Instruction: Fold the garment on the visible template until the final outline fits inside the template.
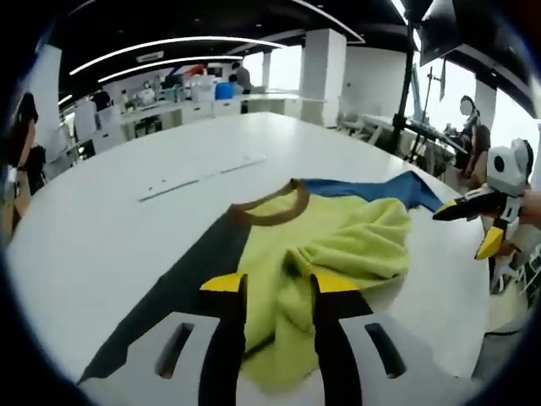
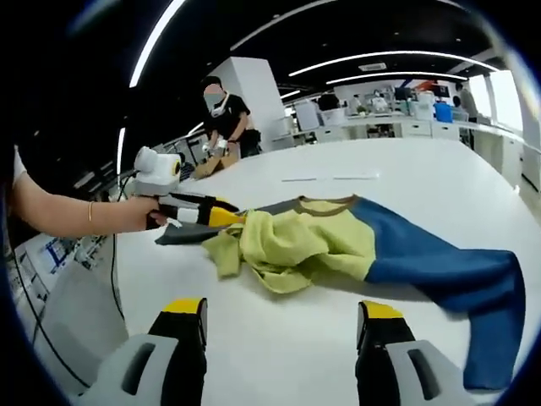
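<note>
- garment point(image 1: 338, 237) bunched mid-surface point(image 1: 127, 245), blue sleeve point(image 2: 439, 262) spread, folding barely begun
- left gripper point(image 1: 279, 292) jaws narrow on yellow cloth
- right gripper point(image 2: 279, 317) jaws wide, empty

One garment point(image 1: 338, 237) on one white table point(image 1: 110, 228), with three colours: yellow, blue and dark grey. One brown collar point(image 1: 275, 207) on it. Two grippers: left gripper point(image 1: 279, 292), right gripper point(image 2: 283, 317). Two jaws on each, with yellow tips. One hand point(image 2: 139, 211) holding the left gripper in the right gripper view. One person point(image 2: 228, 118) standing behind the table there. Two thin strips point(image 1: 203, 178) lying on the tabletop. One white pillar point(image 1: 325, 63) far back.
</note>
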Demonstrator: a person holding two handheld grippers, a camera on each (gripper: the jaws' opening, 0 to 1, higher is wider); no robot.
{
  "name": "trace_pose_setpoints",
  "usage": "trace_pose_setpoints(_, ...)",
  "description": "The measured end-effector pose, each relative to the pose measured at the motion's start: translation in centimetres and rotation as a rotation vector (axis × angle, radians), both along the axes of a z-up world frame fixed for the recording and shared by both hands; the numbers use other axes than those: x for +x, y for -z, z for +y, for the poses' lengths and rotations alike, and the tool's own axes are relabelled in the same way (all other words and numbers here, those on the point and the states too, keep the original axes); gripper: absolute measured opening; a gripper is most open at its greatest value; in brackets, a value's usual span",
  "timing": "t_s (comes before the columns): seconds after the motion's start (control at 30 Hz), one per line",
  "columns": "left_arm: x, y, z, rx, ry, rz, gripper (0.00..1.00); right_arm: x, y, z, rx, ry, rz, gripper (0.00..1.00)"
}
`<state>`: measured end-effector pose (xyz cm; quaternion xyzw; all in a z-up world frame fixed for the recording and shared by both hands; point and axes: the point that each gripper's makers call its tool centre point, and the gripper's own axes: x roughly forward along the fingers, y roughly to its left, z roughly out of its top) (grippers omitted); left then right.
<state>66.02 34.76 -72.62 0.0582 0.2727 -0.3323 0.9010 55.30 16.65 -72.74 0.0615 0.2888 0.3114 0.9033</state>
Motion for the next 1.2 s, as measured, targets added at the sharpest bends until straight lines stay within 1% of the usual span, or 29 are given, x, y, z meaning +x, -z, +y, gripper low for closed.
trace_pose_setpoints(0.17,-2.1,0.0,-0.1,-0.015,0.011,0.009,0.3,0.5,0.2,0.0,-0.009,-0.007,0.01,0.65)
trace_pose_setpoints(0.23,-3.3,0.2,-0.4,-0.025,0.021,0.034,0.3,0.7,0.4,-0.1,-0.02,-0.011,0.011,0.62)
trace_pose_setpoints(0.33,-4.4,0.4,-0.8,-0.033,0.023,0.038,0.29,1.2,0.6,-0.2,-0.029,-0.012,0.016,0.59)
trace_pose_setpoints(0.4,-5.1,0.8,-1.0,-0.038,0.002,0.042,0.27,1.6,0.8,-0.2,-0.021,-0.01,0.019,0.56)
trace_pose_setpoints(0.47,-5.7,1.1,-1.1,-0.055,-0.036,0.059,0.26,2.0,1.1,-0.1,-0.02,-0.009,0.02,0.52)
trace_pose_setpoints(0.5,-6.0,1.1,-1.2,-0.066,-0.062,0.058,0.25,2.2,1.2,-0.1,-0.026,-0.008,0.017,0.5)
trace_pose_setpoints(0.53,-6.1,1.3,-1.1,-0.077,-0.098,0.068,0.24,2.6,1.5,-0.1,-0.036,-0.007,0.015,0.48)
trace_pose_setpoints(0.57,-6.3,1.4,-1.2,-0.085,-0.107,0.078,0.24,2.7,1.7,-0.1,-0.041,-0.007,0.018,0.47)
trace_pose_setpoints(0.6,-6.5,1.6,-1.2,-0.084,-0.139,0.085,0.23,3.0,2.1,0.0,-0.047,-0.008,0.023,0.47)
trace_pose_setpoints(0.63,-6.6,1.7,-1.3,-0.09,-0.154,0.086,0.23,3.1,2.4,0.0,-0.053,-0.01,0.028,0.46)
trace_pose_setpoints(0.67,-6.8,2.0,-1.4,-0.104,-0.184,0.102,0.23,3.2,2.7,0.1,-0.06,-0.015,0.034,0.45)
trace_pose_setpoints(0.77,-7.0,2.4,-1.7,-0.109,-0.203,0.105,0.23,3.5,3.3,0.2,-0.072,-0.02,0.046,0.43)
trace_pose_setpoints(0.83,-7.2,2.9,-1.8,-0.095,-0.225,0.117,0.23,3.8,3.6,0.2,-0.078,-0.02,0.048,0.42)
trace_pose_setpoints(0.87,-7.2,3.0,-1.8,-0.1,-0.25,0.124,0.23,3.9,3.8,0.2,-0.083,-0.021,0.05,0.41)
trace_pose_setpoints(0.93,-7.2,3.3,-2.1,-0.113,-0.264,0.128,0.23,4.2,4.0,0.2,-0.09,-0.021,0.046,0.39)
trace_pose_setpoints(1.03,-7.2,3.8,-2.4,-0.114,-0.294,0.14,0.23,4.8,4.3,0.3,-0.091,-0.016,0.045,0.37)
trace_pose_setpoints(1.2,-7.5,4.5,-3.0,-0.1,-0.313,0.146,0.2,5.6,4.5,0.9,-0.094,-0.01,0.04,0.35)
